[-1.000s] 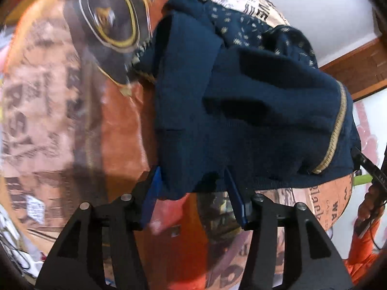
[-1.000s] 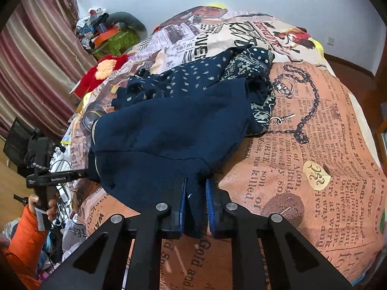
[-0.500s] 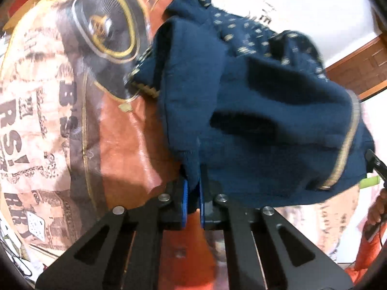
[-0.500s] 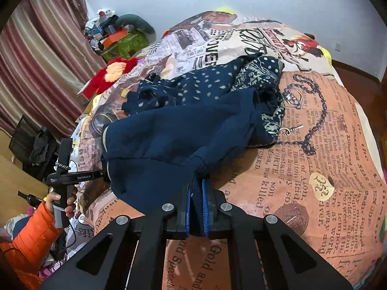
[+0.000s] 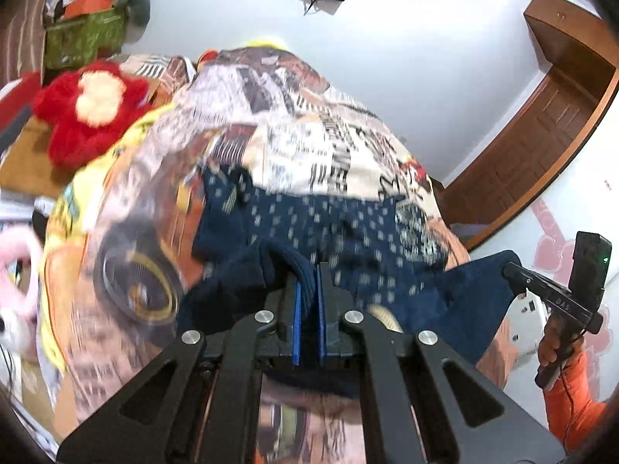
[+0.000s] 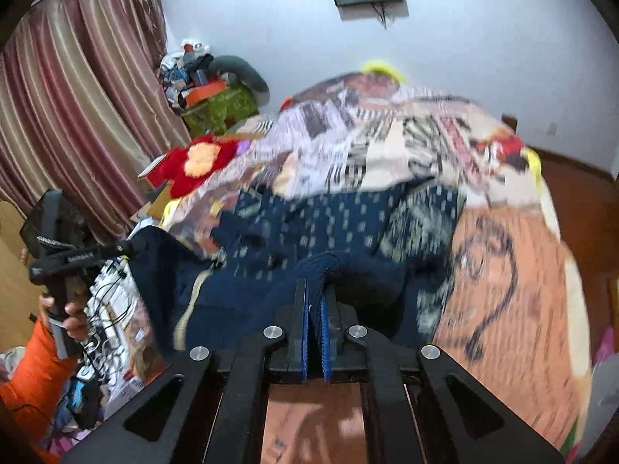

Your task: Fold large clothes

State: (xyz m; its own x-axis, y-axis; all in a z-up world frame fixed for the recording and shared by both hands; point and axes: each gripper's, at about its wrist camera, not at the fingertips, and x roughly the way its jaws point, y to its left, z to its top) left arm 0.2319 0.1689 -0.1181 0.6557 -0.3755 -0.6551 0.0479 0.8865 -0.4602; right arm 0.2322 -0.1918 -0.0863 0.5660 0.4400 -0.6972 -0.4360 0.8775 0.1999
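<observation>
A large navy garment (image 5: 321,228) with pale speckles and a plain navy part lies bunched on the bed. In the left wrist view my left gripper (image 5: 308,278) is shut on a fold of its navy edge, the cloth pinched between the blue pads. In the right wrist view my right gripper (image 6: 315,290) is shut on another ribbed navy edge of the garment (image 6: 329,228). Both corners hang lifted above the bed, with the cloth stretched between them. Each view shows the other gripper, held by a hand in an orange sleeve (image 5: 572,406) (image 6: 35,355).
The bed carries a newspaper-print cover (image 5: 309,131) (image 6: 510,270). A red plush toy (image 5: 85,112) and a green box (image 6: 220,108) of clutter sit at the far left. Curtains (image 6: 69,116) hang on the left; a wooden door (image 5: 541,147) stands at right. Cables lie by the bed's near left edge.
The left gripper closed on the navy edge. Both grippers then rose and tipped up, lifting the garment's near edge off the bed, so the wall and the screen on it came into view.
</observation>
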